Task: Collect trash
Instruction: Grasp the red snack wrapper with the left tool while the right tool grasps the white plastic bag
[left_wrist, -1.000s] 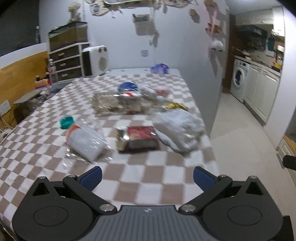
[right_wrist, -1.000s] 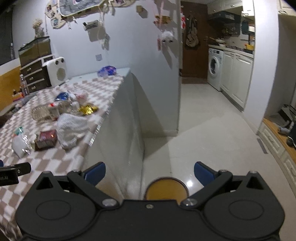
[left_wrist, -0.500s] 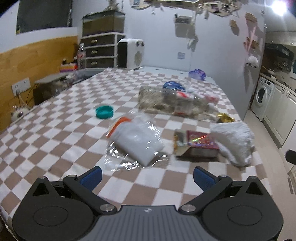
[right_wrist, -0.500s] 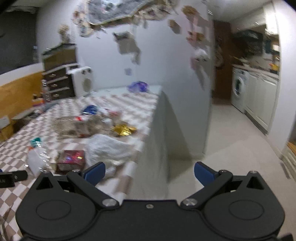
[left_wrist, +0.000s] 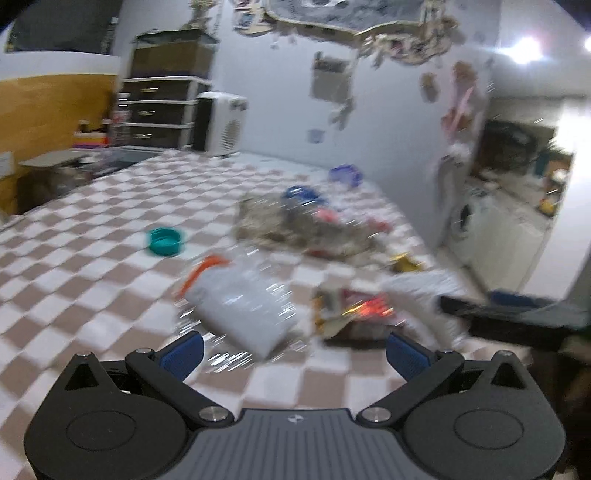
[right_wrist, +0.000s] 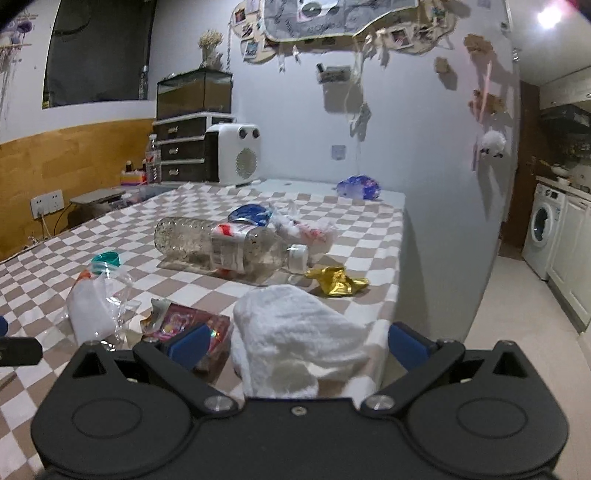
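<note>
Trash lies on a checked table (right_wrist: 376, 236): a clear plastic bottle (right_wrist: 225, 242) on its side, a white crumpled towel (right_wrist: 295, 332), a gold foil wrapper (right_wrist: 338, 280), a red snack packet (right_wrist: 192, 321), a clear bag with white contents (left_wrist: 240, 306) and a teal lid (left_wrist: 165, 240). My left gripper (left_wrist: 293, 354) is open and empty just before the clear bag. My right gripper (right_wrist: 297, 341) is open and empty, its jaws on either side of the towel. The left wrist view is blurred.
A blue wrapper (right_wrist: 359, 186) lies at the table's far end, a blue lid (right_wrist: 249, 214) behind the bottle. A white heater (right_wrist: 236, 155) and drawers (right_wrist: 181, 147) stand at the back. The table edge drops to the floor on the right; a washing machine (right_wrist: 543, 229) beyond.
My right gripper has swung left from the floor side to face the table and now sits at the towel. My left gripper has moved closer to the clear bag.
</note>
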